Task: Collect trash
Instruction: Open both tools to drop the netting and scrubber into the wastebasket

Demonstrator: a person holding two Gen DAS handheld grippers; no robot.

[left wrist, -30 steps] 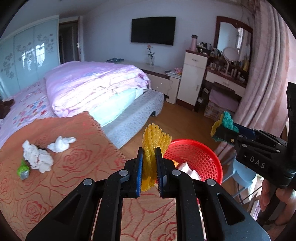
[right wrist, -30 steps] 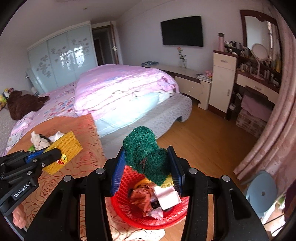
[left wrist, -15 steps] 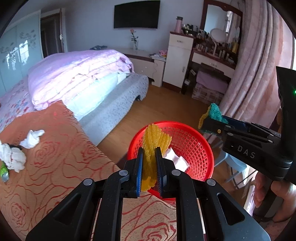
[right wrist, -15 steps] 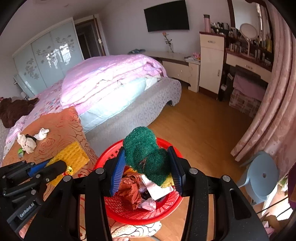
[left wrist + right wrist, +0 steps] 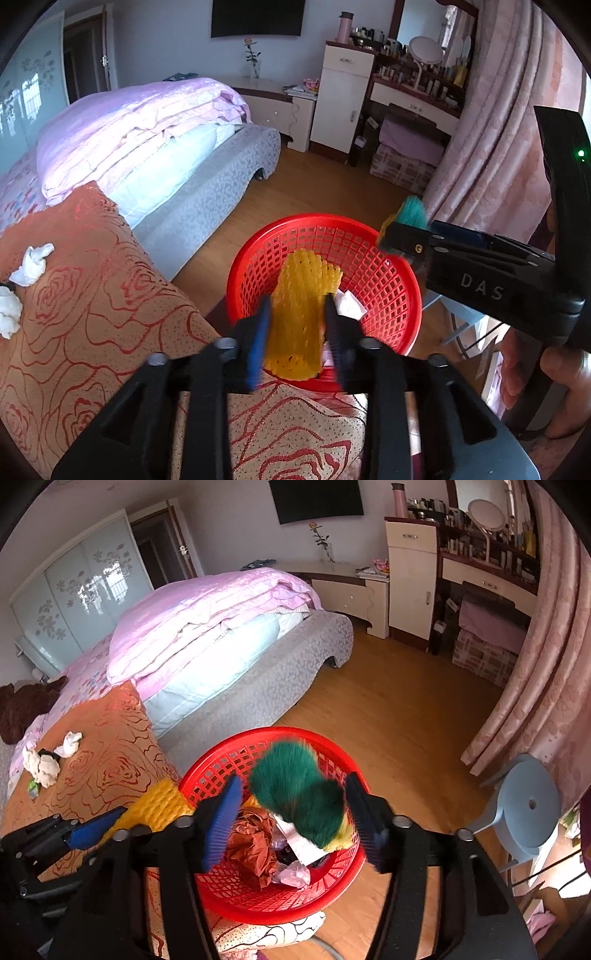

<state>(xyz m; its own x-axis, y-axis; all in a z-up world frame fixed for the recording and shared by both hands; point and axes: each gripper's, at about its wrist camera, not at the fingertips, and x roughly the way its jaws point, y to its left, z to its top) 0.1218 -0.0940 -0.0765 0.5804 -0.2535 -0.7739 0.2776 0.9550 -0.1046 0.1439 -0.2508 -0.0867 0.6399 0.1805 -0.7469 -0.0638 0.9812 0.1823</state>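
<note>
Across the left wrist view, the left claw (image 5: 297, 325) sits low in the centre of the frame, directly over the red basket (image 5: 400, 266). Its jaws have just been opening; the yellow foam net (image 5: 301, 314) stands between them, and the pads appear clear of it, so it is judged released and dropping toward the basket. White paper (image 5: 349, 303) lies inside the basket beside the net. At the right edge, the right claw (image 5: 400, 230) reaches in over the basket rim with a green tuft at its tip. At the left edge, crumpled tissues (image 5: 31, 259) lie on the orange rose-patterned cover (image 5: 110, 314).

Across the right wrist view, the right claw (image 5: 295, 814) is centred low over the same basket (image 5: 221, 764). Its jaws have just been opening and stand well apart; the green scouring sponge (image 5: 299, 792) is blurred between them, touching neither pad clearly, and is judged to be falling. Brown crumpled paper (image 5: 255, 843) and other scraps already fill the basket. The left claw (image 5: 98, 827) shows at lower left with the yellow net (image 5: 159, 805) at the basket's edge.

Progress: several items are collected and two more are being deposited. Remaining: the tissues (image 5: 42, 764) and a small green scrap (image 5: 34, 786) on the cover at the left of the frame.
</note>
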